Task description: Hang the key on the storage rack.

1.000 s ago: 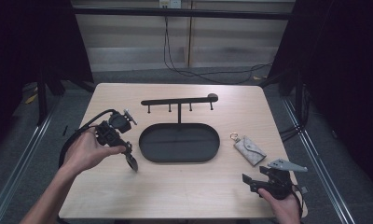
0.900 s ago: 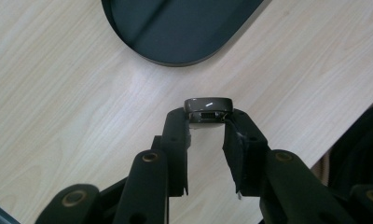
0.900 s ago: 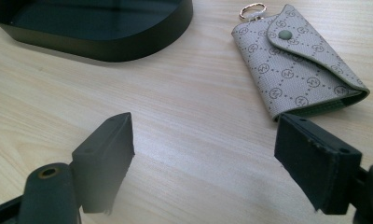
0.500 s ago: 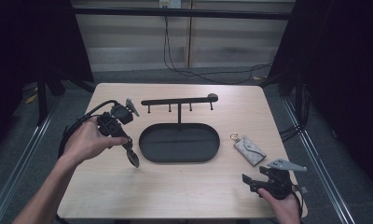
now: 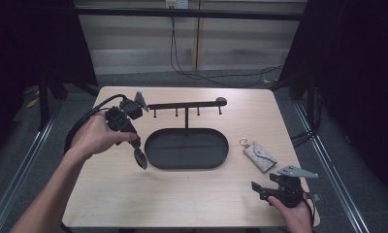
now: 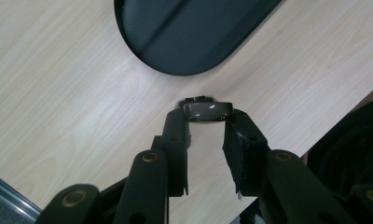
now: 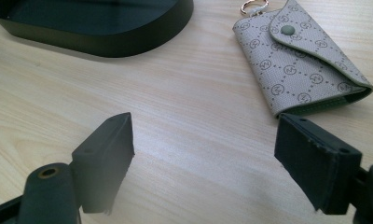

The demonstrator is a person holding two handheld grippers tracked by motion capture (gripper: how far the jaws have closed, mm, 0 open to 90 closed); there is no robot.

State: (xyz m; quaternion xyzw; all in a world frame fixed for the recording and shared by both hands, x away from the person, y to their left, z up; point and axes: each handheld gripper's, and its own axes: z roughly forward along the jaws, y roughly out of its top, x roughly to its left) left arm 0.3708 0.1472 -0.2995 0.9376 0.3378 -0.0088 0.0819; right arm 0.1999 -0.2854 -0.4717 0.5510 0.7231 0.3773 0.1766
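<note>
Left gripper view: the left gripper (image 6: 208,122) has its jaws pinched on a small dark ring-like item, prob. a watch (image 6: 208,109), held at the very tips above bare table (image 6: 82,93), with the rounded end of the tray (image 6: 194,37) just beyond; high view agrees: left gripper (image 5: 139,158) tilted down, watch (image 5: 140,159) hanging at its tip just left of the tray (image 5: 187,165), off the wood; step in hand, as I judge it: carrying the watch, w/ the tray or the hook rack (image 5: 185,106) behind it as the likely goal; next move calls for swinging across over the tray rim or up to a peg, keeping the grip firm since the hold is only at the tips; can't tell the exact make of the item, too small and dark; right gripper (image 5: 264,191) sits near the table's front right corner, jaws wide apart w/ nothing between them; right gripper view shows its open jaws over bare wood, pouch (image 7: 299,56) lying flat just ahead and to one side, clasp (image 7: 253,6) at its far end, not touched; pouch (image 5: 260,156) lies between tray and right gripper, near but apart from both.
</note>
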